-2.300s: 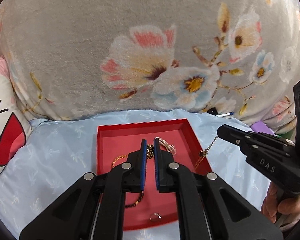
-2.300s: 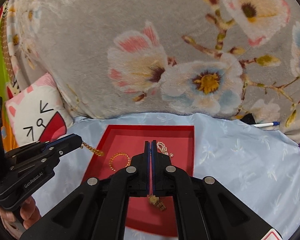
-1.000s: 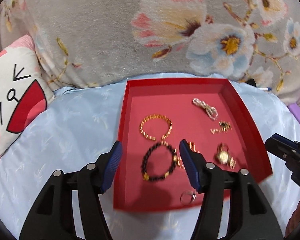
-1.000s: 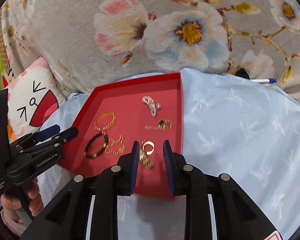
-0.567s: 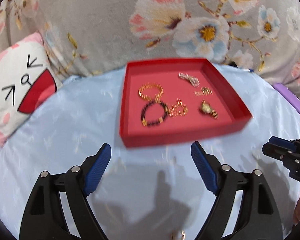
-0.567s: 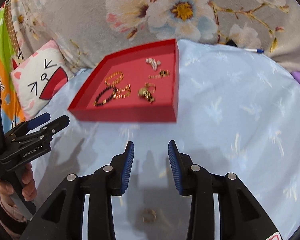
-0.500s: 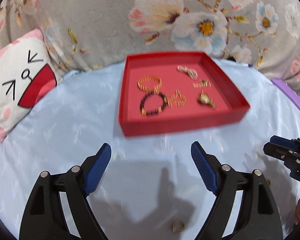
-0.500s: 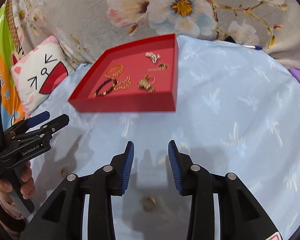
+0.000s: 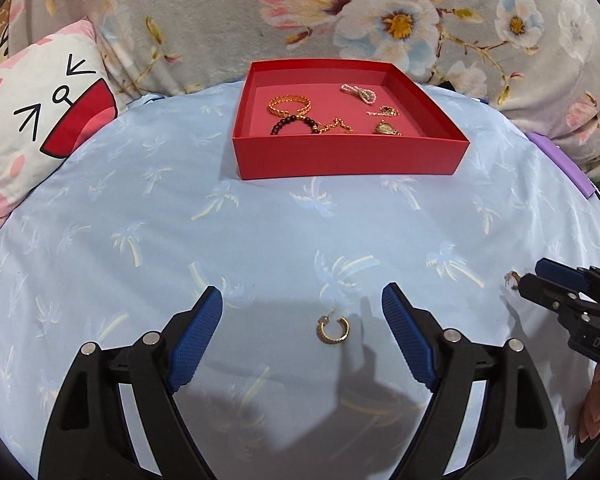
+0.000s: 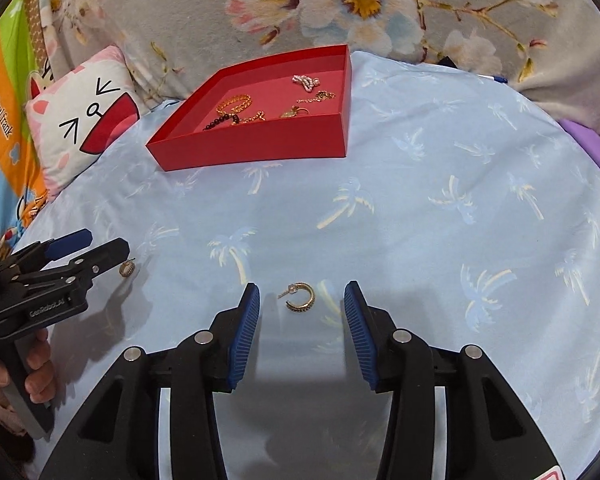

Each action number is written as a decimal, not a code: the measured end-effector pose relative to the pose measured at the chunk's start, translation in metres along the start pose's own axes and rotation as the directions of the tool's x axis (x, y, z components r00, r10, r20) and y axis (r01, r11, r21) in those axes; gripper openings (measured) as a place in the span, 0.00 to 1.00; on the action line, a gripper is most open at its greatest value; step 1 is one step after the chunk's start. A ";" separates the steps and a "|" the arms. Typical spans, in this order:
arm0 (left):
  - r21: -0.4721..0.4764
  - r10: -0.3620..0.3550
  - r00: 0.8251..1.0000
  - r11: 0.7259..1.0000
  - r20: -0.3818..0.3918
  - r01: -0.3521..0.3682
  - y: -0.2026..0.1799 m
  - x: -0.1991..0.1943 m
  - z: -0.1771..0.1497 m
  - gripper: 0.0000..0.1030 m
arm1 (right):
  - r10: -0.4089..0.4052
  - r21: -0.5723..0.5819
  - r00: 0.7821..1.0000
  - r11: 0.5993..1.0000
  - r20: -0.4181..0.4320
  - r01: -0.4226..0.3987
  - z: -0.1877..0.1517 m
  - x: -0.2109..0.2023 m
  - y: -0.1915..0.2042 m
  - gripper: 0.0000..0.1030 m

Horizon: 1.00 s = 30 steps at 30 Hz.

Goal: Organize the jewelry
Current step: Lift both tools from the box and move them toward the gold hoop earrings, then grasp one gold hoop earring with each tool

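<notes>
**Two hoop earrings on the sheet, each framed by a gripper**

The left gripper stands with its blue pads wide apart above the light blue sheet patterned with palm trees. A gold hoop earring lies flat on the sheet between the pads, touching neither. In the right wrist view this same earring sits just beyond the tip of the left gripper, which a hand grips by its handle.

The right gripper has its jaws opening, with a second gold hoop earring lying on the sheet between the pads and clear of both. From the left wrist view the right gripper enters at the right edge, and only a small part of that earring shows at its tip.

Farther back on the sheet rests a red tray. Inside it lie a gold chain bracelet, a dark bead bracelet, a thin gold chain, a pearl piece, a small gold pendant chain and a gold watch-like piece, all apart from the two earrings.

Behind the tray rises a grey floral blanket. A white and pink cat-face pillow sits to the left.
</notes>
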<state>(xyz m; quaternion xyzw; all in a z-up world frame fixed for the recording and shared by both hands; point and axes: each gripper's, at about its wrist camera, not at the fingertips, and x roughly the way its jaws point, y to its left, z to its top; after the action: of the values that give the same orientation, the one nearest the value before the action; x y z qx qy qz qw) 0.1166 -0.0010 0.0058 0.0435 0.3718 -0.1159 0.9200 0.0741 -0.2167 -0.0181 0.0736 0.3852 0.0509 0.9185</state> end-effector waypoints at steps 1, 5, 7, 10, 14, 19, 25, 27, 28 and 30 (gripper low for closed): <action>-0.002 0.003 1.000 1.000 -0.001 -0.003 0.001 -0.001 -0.001 0.77 | -0.003 -0.008 1.000 1.000 -0.002 0.003 0.000 0.001 0.001 0.43; -0.014 -0.010 1.000 1.000 -0.025 0.009 0.006 -0.001 -0.006 0.77 | -0.001 -0.019 1.000 1.000 -0.014 0.001 0.000 0.004 0.004 0.43; -0.006 -0.008 1.000 1.000 -0.027 0.008 0.004 -0.002 -0.008 0.77 | 0.000 -0.015 0.999 1.000 -0.033 -0.001 0.000 0.008 0.003 0.42; 0.014 0.005 1.000 1.000 -0.028 -0.005 0.001 -0.003 -0.010 0.77 | -0.002 -0.013 0.999 1.000 -0.049 0.001 0.000 0.011 0.004 0.38; 0.029 0.007 0.999 1.000 -0.040 -0.006 -0.002 -0.001 -0.010 0.77 | -0.013 -0.022 0.998 1.000 -0.055 0.012 0.000 0.013 0.006 0.31; 0.023 0.016 0.998 1.000 -0.066 -0.014 -0.002 0.005 -0.010 0.74 | -0.031 -0.035 0.998 0.999 -0.058 0.029 0.001 0.015 0.010 0.22; 0.019 0.000 0.997 1.000 -0.081 0.001 -0.001 0.007 -0.010 0.69 | -0.029 -0.020 0.998 0.999 -0.060 0.028 -0.001 0.014 0.007 0.15; 0.015 -0.008 0.996 1.000 -0.086 0.009 -0.001 0.008 -0.010 0.66 | -0.028 -0.016 0.998 1.000 -0.060 0.027 -0.001 0.013 0.006 0.15; 0.014 -0.011 0.996 1.000 -0.089 0.012 -0.001 0.009 -0.010 0.65 | -0.027 -0.012 0.998 1.000 -0.059 0.026 -0.001 0.013 0.006 0.15; 0.010 -0.013 0.996 1.000 -0.092 0.014 -0.001 0.009 -0.011 0.64 | -0.022 -0.002 0.998 1.000 -0.058 0.022 -0.002 0.011 0.004 0.15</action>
<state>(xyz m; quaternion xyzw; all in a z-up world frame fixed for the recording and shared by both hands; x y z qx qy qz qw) 0.1157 -0.0014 -0.0082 0.0513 0.4135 -0.1222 0.9008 0.0804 -0.2106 -0.0267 0.0672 0.4125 0.0431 0.9074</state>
